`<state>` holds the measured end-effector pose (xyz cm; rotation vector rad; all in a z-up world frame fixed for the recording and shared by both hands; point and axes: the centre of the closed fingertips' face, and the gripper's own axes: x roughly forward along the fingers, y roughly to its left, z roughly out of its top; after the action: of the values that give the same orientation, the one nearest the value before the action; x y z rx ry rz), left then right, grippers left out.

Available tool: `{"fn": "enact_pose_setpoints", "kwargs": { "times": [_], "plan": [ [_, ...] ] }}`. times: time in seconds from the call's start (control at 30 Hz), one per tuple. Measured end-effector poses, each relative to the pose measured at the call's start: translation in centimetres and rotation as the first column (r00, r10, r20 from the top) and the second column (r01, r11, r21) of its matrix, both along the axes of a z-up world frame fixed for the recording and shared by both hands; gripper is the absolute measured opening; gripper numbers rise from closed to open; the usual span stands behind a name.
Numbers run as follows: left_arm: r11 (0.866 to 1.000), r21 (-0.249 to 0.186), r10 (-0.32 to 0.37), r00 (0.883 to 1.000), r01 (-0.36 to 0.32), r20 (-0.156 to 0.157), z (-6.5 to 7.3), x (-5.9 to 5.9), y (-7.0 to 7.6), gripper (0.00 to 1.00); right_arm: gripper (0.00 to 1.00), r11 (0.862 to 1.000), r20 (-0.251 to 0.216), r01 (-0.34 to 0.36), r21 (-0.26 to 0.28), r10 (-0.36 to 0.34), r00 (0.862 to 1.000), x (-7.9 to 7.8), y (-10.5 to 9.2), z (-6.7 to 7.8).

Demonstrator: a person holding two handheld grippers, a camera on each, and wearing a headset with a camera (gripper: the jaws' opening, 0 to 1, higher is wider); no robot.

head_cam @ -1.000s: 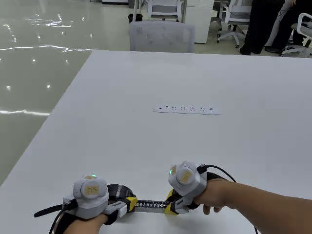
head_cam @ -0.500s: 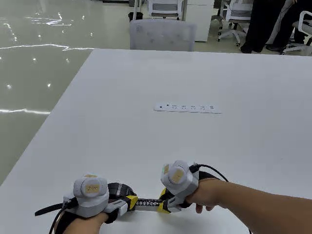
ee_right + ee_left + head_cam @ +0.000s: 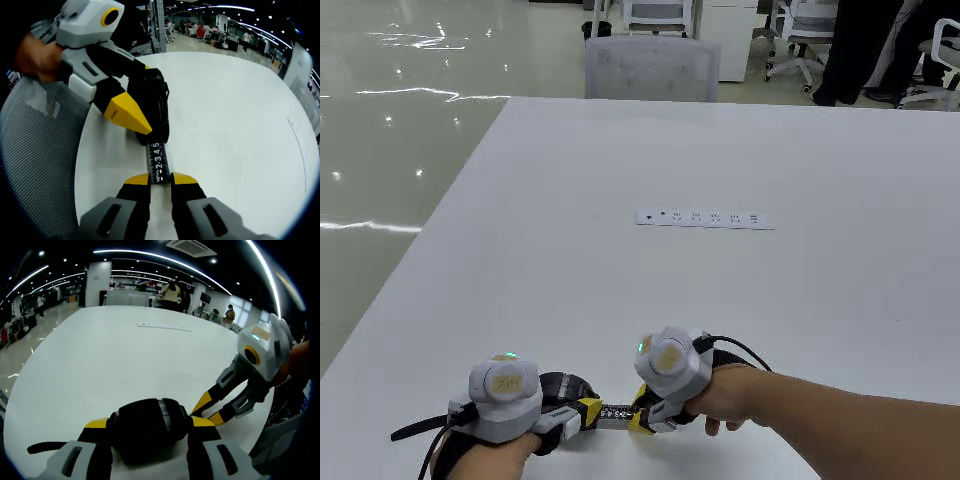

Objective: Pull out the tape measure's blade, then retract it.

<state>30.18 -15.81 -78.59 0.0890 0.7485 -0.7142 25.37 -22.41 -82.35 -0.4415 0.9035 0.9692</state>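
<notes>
Rounded black tape measure (image 3: 145, 435) clamped in left gripper (image 3: 150, 421), numbered flat blade (image 3: 157, 159) pinched by right gripper (image 3: 160, 178), near edge of white table (image 3: 620, 150)

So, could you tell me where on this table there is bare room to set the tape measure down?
The table is bare between the power strip and the grippers, to the strip's right, and beyond it up to the chair. The near edge is crowded: the left gripper holds the tape measure, the right gripper pinches its blade.
</notes>
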Motion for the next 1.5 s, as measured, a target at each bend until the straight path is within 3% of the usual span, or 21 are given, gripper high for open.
{"fn": "enact_pose_setpoints", "kwargs": {
  "times": [0.43,0.87,0.97,1.5],
  "plan": [
    [1.000,0.000,0.007,1.000,-0.007,-0.010,0.0,0.0,0.0,0.56,0.13,1.000,0.000,-0.017,-0.009,0.017,1.000,0.6,1.3,0.1],
    [1.000,-0.004,0.006,1.000,-0.006,-0.018,-0.1,0.0,0.1,0.56,0.14,0.999,0.019,0.016,0.035,-0.016,1.000,1.5,3.4,0.1],
    [1.000,-0.001,0.004,1.000,-0.004,-0.015,-0.1,0.0,0.1,0.56,0.14,1.000,0.029,-0.012,0.025,0.012,1.000,1.5,3.5,0.1],
    [1.000,0.000,-0.004,1.000,0.004,-0.012,-0.1,0.1,0.1,0.56,0.14,0.999,0.050,-0.009,0.034,0.007,0.999,1.3,3.2,0.2]
  ]
}}
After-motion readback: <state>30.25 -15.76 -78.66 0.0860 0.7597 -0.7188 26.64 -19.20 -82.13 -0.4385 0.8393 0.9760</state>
